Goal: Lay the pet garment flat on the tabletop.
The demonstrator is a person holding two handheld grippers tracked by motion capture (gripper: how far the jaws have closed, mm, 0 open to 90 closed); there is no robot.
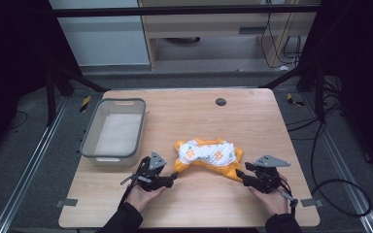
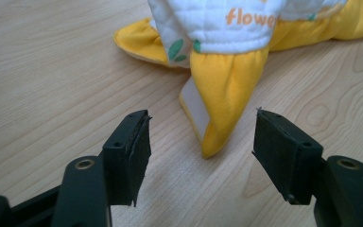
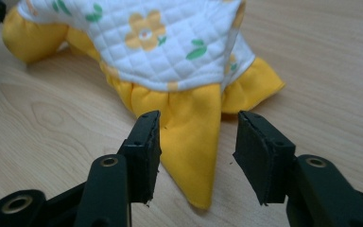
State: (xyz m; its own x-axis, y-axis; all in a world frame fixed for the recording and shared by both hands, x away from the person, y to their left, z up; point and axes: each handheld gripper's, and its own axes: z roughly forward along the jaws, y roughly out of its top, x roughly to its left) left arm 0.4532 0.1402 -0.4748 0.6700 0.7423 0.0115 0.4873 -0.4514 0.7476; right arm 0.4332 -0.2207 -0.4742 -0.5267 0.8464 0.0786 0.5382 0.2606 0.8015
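Both your tools stand open: the left tool (image 2: 201,142) has a yellow tab of the garment (image 1: 208,156) just ahead between its jaws, and the right tool (image 3: 196,151) straddles the other tab (image 3: 194,142). Slide each jaw pair low along the table (image 1: 252,121) — the soft cloth will bunch if you push — then close on the tab's thick end. The middle is white quilted fabric with printed flowers; the tabs are smooth and tapered, and the left one (image 2: 224,94) shows a pale strip.

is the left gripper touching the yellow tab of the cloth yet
Apart. In the left gripper view the left gripper is open, and bare table shows between each jaw and the yellow tab.
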